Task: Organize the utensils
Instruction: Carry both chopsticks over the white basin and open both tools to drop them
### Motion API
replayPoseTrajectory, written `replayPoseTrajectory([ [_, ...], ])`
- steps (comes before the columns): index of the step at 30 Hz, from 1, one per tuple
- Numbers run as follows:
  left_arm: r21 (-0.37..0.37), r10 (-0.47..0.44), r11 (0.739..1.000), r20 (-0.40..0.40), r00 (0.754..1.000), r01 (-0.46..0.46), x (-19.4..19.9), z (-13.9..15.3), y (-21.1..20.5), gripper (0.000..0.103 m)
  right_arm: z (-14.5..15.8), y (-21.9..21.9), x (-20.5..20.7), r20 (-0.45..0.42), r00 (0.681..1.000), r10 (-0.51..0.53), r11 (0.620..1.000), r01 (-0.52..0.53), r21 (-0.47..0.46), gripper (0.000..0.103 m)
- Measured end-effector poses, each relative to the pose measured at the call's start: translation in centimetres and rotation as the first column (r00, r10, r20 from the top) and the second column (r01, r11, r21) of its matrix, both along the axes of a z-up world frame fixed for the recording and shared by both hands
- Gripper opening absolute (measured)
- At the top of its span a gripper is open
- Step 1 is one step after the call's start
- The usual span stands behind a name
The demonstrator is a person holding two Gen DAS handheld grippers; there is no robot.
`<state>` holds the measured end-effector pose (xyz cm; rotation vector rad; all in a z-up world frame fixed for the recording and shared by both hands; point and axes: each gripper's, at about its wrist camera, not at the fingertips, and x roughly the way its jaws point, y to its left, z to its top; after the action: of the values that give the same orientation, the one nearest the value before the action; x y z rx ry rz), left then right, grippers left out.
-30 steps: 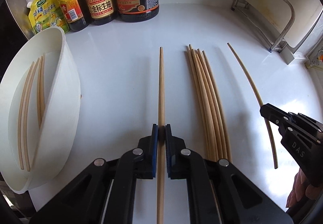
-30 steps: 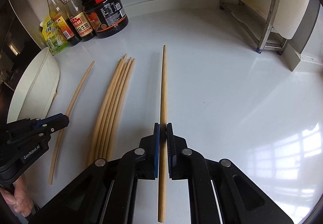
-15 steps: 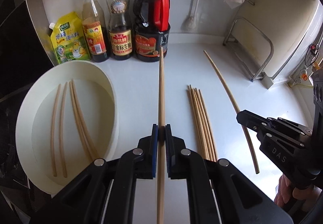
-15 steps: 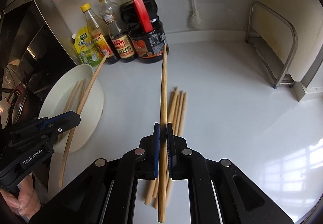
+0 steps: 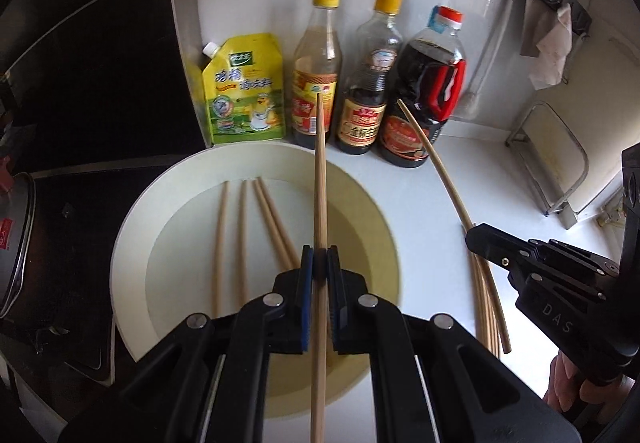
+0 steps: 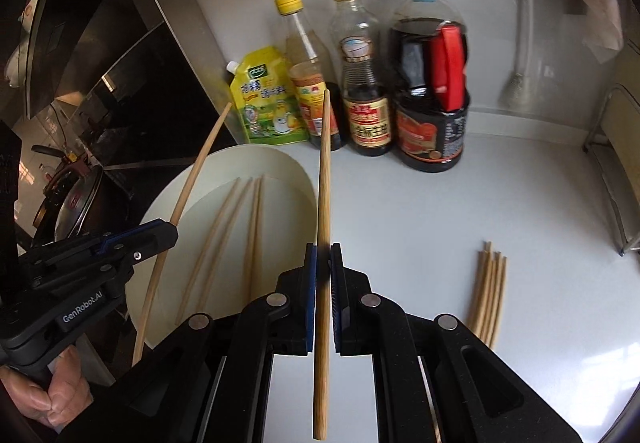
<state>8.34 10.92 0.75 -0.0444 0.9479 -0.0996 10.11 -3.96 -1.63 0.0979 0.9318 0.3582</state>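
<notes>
Wooden chopsticks filled both my tools: my left gripper clamped one chopstick above the white bowl, while my right gripper pinched another chopstick beside its rim.

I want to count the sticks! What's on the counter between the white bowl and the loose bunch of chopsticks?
Nothing: bare counter separates bowl and bunch, in the right wrist view.

I see four chopsticks lying in the basin, with the bottles lined up behind it along the wall. The bundle of chopsticks lies on the counter to the basin's right.
</notes>
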Motion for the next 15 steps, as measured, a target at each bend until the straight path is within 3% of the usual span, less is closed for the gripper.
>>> replayPoseTrajectory([
  [8, 0.006, 0.043, 0.999, -0.069, 0.997, -0.043, 2.2, -3.4, 5.4, 0.008, -2.8, 7.6, 3.4, -0.076, 0.993, 0.088, 0.996, -0.088, 0.000, 0.007],
  [15, -0.005, 0.067, 0.998, -0.157, 0.985, -0.068, 4.3, -7.1, 8.1, 0.008, -6.0, 11.1, 5.4, -0.173, 0.980, 0.103, 0.994, -0.108, -0.022, 0.007],
])
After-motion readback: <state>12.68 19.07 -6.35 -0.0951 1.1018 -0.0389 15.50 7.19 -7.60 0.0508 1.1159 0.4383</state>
